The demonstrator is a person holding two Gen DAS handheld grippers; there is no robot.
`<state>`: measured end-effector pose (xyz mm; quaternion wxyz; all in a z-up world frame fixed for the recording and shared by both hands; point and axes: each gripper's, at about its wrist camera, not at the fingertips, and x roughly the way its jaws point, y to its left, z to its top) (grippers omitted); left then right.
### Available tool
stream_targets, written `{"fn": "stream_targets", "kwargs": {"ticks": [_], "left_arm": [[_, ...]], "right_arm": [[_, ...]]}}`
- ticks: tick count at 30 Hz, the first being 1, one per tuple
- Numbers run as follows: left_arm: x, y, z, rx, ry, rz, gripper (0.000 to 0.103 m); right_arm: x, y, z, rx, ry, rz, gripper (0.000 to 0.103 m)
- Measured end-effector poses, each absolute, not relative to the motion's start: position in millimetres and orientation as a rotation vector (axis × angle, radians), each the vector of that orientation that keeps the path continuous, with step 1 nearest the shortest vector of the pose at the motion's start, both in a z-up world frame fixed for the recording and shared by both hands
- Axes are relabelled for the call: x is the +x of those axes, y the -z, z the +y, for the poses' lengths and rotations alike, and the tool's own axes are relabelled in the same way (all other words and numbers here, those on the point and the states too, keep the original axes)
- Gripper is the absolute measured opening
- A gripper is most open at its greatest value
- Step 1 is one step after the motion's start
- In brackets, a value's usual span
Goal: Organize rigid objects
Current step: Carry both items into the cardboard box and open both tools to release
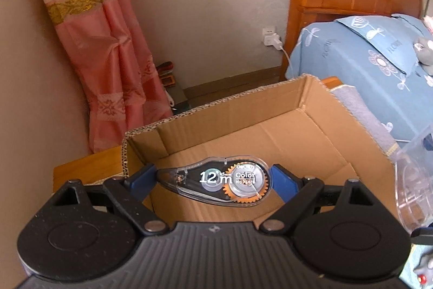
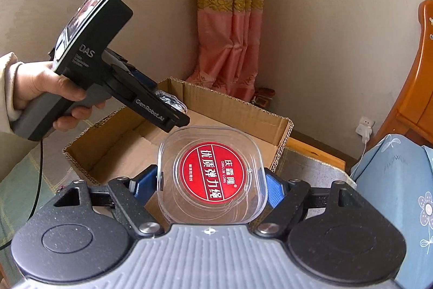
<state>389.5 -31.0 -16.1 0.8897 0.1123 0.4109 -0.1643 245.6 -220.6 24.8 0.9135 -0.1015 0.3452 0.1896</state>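
Nothing yet lies in the open brown cardboard box [image 1: 270, 132]: above it, the left gripper [image 1: 213, 176] clamps a clear plastic correction-tape dispenser [image 1: 216, 180], the right gripper [image 2: 212, 182] a clear square red-labelled plastic case [image 2: 212, 178].

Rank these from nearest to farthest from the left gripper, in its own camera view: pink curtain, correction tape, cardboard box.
1. correction tape, clamped between the left gripper fingers.
2. cardboard box, just below and ahead.
3. pink curtain, far left by the wall.

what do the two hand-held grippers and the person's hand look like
Each hand-held gripper has black linkage arms, blue finger pads and a ribbed grey body. The left one carries white "DAS" and "GenRobot.AI" lettering, a grey handle and a black cable. The bare hand wears a beige sleeve.
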Motion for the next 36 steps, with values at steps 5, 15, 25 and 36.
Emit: {"fn": "stream_targets", "kwargs": {"ticks": [5, 15, 25, 36], "left_arm": [[383, 6, -21, 0.223, 0.341, 0.841, 0.094], [341, -21, 3, 0.236, 0.318, 0.824, 0.096], [287, -31, 14, 0.25, 0.326, 0.792, 0.096], [234, -35, 18, 0.238, 0.329, 0.723, 0.101]], "right_arm": [[256, -20, -220, -0.201, -0.385, 0.729, 0.083], [284, -9, -213, -0.176, -0.375, 0.757, 0.083], [321, 4, -212, -0.127, -0.301, 0.763, 0.098], [249, -22, -219, -0.12, -0.292, 0.723, 0.103]]}}
